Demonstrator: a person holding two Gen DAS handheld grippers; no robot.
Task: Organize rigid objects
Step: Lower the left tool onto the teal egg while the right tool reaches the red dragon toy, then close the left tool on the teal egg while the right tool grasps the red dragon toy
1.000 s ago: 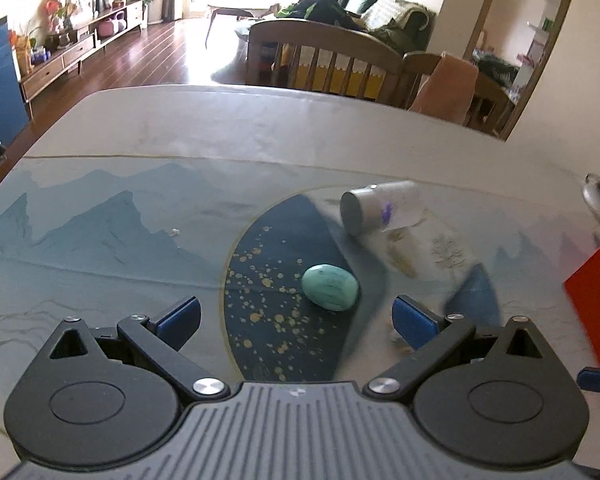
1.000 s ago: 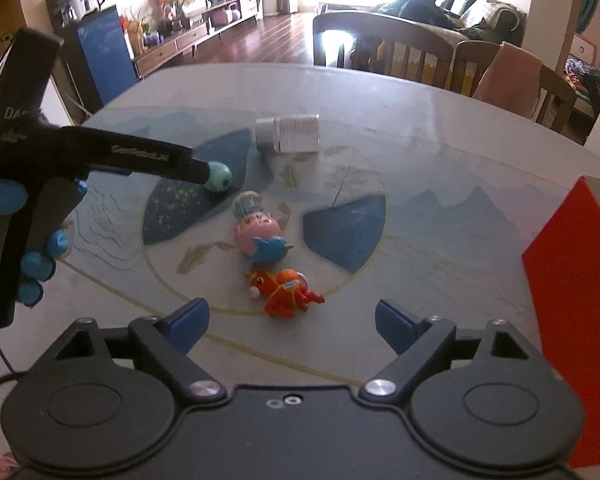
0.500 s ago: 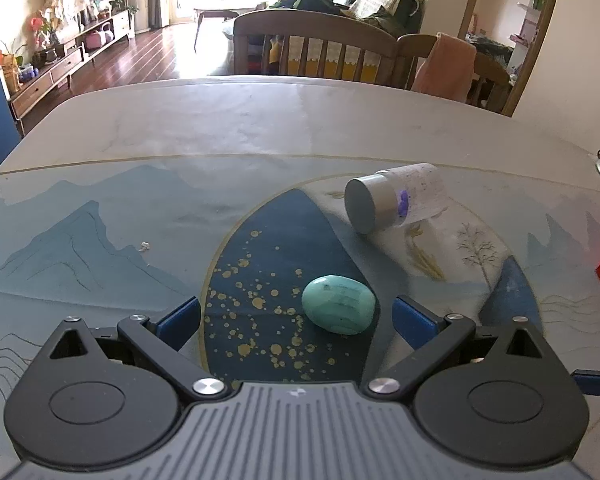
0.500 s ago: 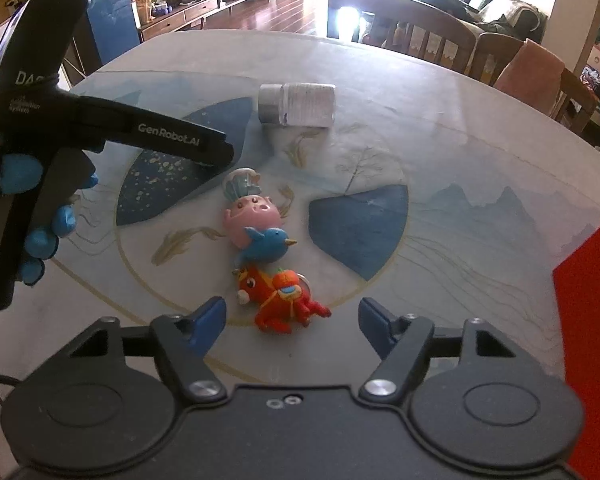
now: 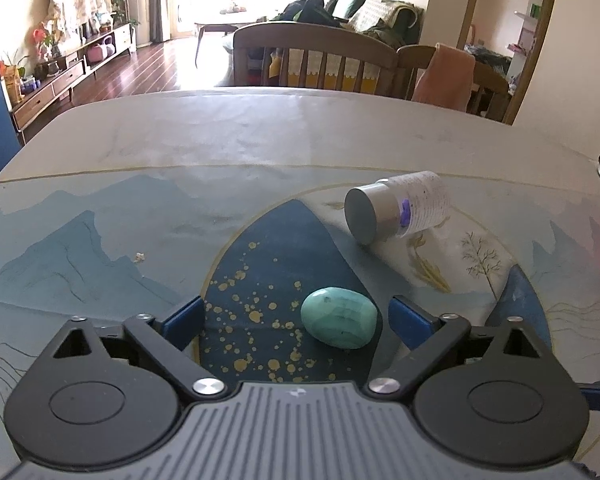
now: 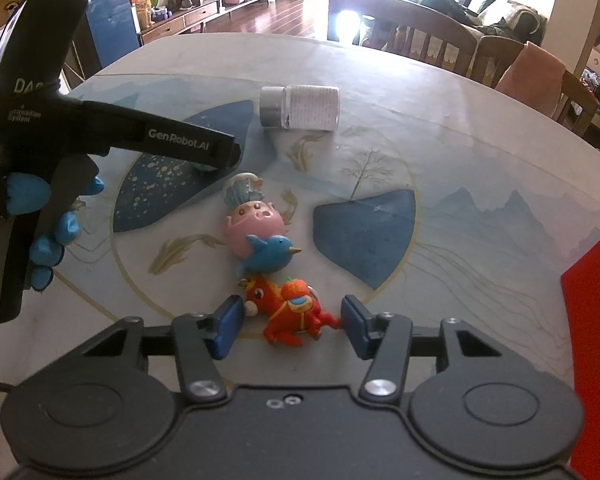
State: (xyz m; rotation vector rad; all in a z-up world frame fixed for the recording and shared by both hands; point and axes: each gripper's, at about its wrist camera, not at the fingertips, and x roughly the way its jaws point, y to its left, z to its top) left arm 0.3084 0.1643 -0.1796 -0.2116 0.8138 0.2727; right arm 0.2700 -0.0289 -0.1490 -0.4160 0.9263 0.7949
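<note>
Right gripper (image 6: 292,322): jaws apart, straddling red horse toy (image 6: 290,316) just below pink figurine (image 6: 254,226). Left gripper (image 5: 296,314): apart, around green stone (image 5: 339,322). Rec. centre, then close squarely.

A turquoise egg-shaped stone (image 5: 339,317) is lying on its side. Beyond it, a clear silver-capped jar (image 5: 396,213) is lying tipped over. Right of the stone, a pink-and-blue figurine (image 6: 260,236) is lying touching a red horse toy (image 6: 290,312).
</note>
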